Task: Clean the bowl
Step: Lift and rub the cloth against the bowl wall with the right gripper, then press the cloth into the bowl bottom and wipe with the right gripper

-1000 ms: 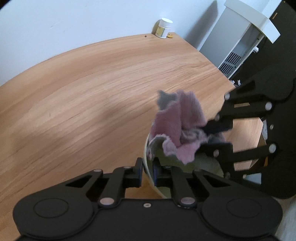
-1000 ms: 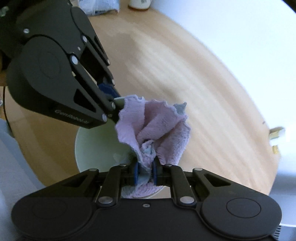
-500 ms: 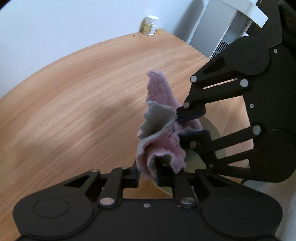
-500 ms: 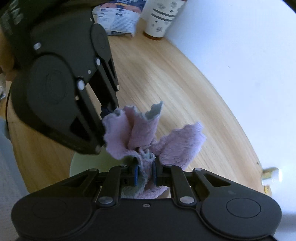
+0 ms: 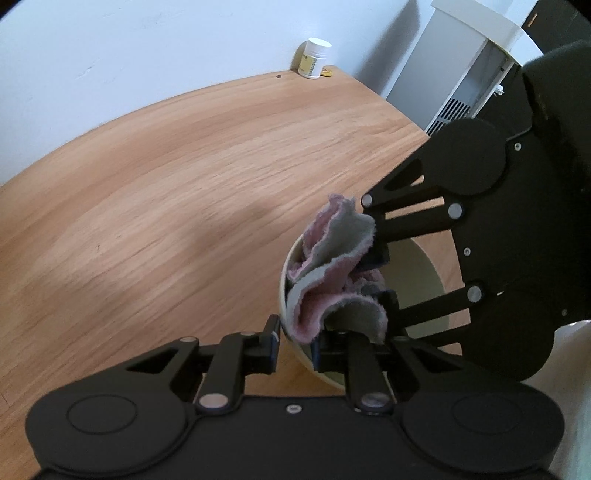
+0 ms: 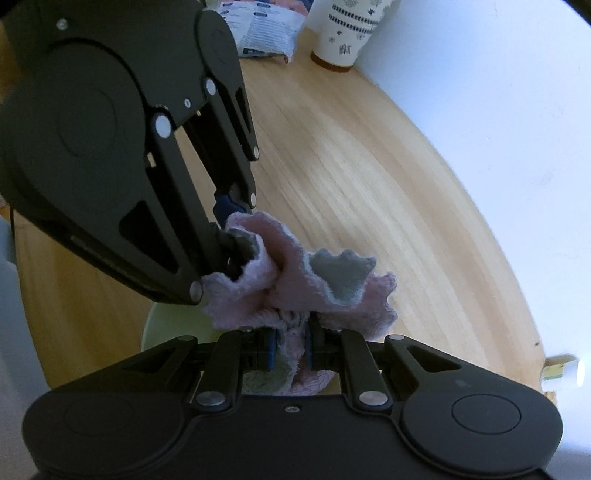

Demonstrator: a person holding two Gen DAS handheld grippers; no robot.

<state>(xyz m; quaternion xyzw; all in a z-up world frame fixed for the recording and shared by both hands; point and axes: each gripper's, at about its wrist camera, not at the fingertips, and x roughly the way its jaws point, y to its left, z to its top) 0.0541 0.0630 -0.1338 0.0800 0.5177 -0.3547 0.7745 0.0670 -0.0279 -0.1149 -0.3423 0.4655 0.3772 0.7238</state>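
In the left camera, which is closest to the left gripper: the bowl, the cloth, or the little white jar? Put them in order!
From the left gripper:
1. Bowl, its rim held between the fingers.
2. Cloth, just ahead, inside the bowl.
3. White jar, far back by the wall.

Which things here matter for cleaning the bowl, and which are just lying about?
In the job:
- pale green round bowl, rim between the left gripper jaws
- pink and grey terry cloth, clamped in the right gripper

Lying about:
- small white-capped pill bottle by the wall
- patterned white paper cup
- printed blue and white packet
- wooden table
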